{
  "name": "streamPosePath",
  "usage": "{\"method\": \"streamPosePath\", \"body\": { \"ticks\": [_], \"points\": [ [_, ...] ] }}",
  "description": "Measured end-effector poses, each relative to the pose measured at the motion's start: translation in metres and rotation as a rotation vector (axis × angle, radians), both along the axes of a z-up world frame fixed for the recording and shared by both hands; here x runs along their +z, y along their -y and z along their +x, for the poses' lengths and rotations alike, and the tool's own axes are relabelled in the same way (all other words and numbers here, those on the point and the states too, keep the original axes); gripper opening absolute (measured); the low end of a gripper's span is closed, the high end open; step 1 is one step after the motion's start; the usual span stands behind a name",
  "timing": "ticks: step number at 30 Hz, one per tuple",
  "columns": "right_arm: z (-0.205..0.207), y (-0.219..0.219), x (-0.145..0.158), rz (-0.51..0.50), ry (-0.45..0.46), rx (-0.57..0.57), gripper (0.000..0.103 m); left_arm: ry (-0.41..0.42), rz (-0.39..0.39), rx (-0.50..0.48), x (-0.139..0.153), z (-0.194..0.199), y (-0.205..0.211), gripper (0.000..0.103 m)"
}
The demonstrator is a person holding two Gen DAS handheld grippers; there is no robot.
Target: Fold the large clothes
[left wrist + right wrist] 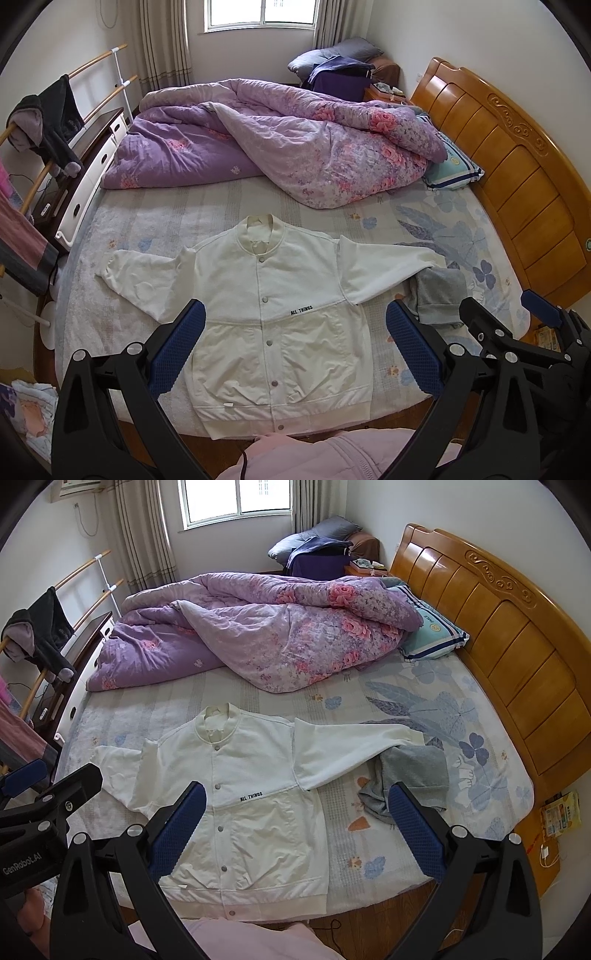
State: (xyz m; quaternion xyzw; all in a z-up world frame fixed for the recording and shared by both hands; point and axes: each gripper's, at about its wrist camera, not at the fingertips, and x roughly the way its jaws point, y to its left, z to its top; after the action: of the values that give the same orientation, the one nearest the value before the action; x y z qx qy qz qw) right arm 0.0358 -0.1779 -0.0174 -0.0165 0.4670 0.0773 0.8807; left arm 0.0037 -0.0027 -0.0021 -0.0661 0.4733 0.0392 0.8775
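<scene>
Bedroom, wide bed (pixel 229 206), white jacket (pixel 280 314) spread flat at its near edge.

Front up and snapped shut, the jacket runs collar-far to hem-near, straight ahead of both tongs, its sleeves splayed left and right. Its right sleeve (pixel 354 749) ends against a grey garment (pixel 410 775), nearer the right gripper (pixel 295 834); the left sleeve (pixel 140 280) lies nearer the left gripper (pixel 295 350). Both hover above the hem, jaws wide, gripping nothing.

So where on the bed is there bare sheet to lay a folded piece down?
Free: the strip of sheet between the white jacket collar and the purple quilt, and the leaf-print patch toward the headboard. Crowded: the grey garment beside the jacket's sleeve, and the bed's far half under the quilt.
</scene>
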Motion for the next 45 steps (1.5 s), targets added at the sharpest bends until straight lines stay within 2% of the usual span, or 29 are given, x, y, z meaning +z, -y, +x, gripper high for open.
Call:
{"method": "streamPosePath", "body": {
  "ticks": [45],
  "points": [
    [-0.003, 0.003, 0.005, 0.004, -0.007, 0.003, 0.095, 0.000, -0.003, -0.008, 0.004, 0.002, 0.013, 0.098]
  ]
}}
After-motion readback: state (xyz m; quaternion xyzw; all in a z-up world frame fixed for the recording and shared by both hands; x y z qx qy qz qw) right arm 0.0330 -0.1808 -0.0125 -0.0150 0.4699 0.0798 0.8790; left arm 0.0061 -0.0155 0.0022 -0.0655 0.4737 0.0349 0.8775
